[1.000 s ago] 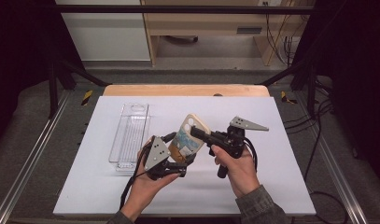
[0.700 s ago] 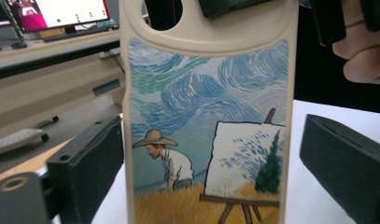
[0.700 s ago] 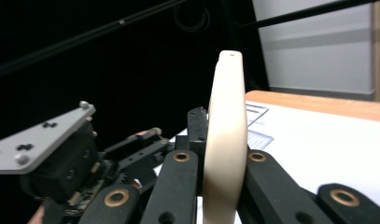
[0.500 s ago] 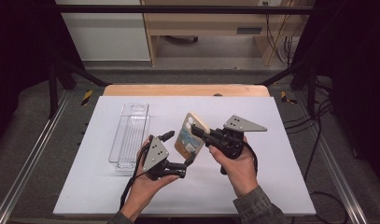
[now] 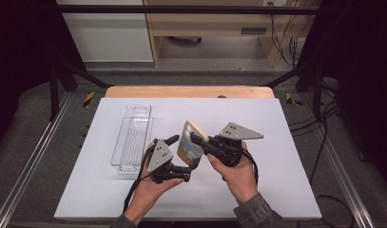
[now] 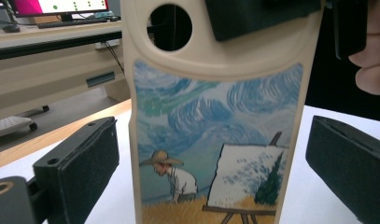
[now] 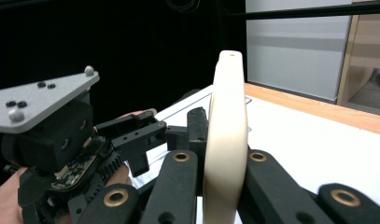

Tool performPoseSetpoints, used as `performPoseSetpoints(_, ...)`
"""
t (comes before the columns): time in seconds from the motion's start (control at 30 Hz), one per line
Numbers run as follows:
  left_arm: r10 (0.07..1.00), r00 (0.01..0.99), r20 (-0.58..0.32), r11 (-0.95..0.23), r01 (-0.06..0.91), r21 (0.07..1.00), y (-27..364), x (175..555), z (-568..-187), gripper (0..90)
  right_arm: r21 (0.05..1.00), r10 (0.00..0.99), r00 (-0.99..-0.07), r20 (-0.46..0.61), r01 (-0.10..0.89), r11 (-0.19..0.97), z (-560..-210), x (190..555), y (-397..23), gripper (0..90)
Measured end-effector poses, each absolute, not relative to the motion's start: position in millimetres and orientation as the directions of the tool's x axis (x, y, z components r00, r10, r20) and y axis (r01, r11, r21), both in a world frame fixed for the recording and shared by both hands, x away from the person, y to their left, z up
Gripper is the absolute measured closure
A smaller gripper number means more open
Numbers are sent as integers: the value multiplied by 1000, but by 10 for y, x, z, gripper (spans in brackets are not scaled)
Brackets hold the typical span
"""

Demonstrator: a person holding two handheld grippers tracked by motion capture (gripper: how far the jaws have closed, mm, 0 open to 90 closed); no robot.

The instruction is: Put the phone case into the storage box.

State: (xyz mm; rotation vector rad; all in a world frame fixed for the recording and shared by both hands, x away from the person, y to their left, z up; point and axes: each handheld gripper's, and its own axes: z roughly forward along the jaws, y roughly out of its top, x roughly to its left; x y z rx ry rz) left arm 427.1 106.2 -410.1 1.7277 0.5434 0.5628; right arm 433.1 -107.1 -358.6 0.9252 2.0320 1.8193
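The phone case, cream-rimmed with a painted field scene on its back, stood upright in the air above the white surface, well clear of the clear plastic tray lying off to its left. My right gripper was clamped on the case's upper edge; in the right gripper view the two black jaws pressed the thin cream edge from both sides. Just below and left of the case, my left gripper stood open, its pads spread either side of the case's lower half without touching it. I judged this a hand-over in progress. Next I would need to close the left jaws squarely on the case's sides before loosening the right, or it could tip and drop.
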Motion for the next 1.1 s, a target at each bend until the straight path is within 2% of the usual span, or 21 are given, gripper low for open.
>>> performPoseSetpoints(0.77,619,783,69,-202,73,977,1051,4270,-4103,18,949,581,-787,206,305,77,-3756,4279,-911,870)
performPoseSetpoints(1.1,623,779,72,-200,70,977,1068,4256,-4088,87,947,580,-787,210,311,80,-3769,4286,-902,869)
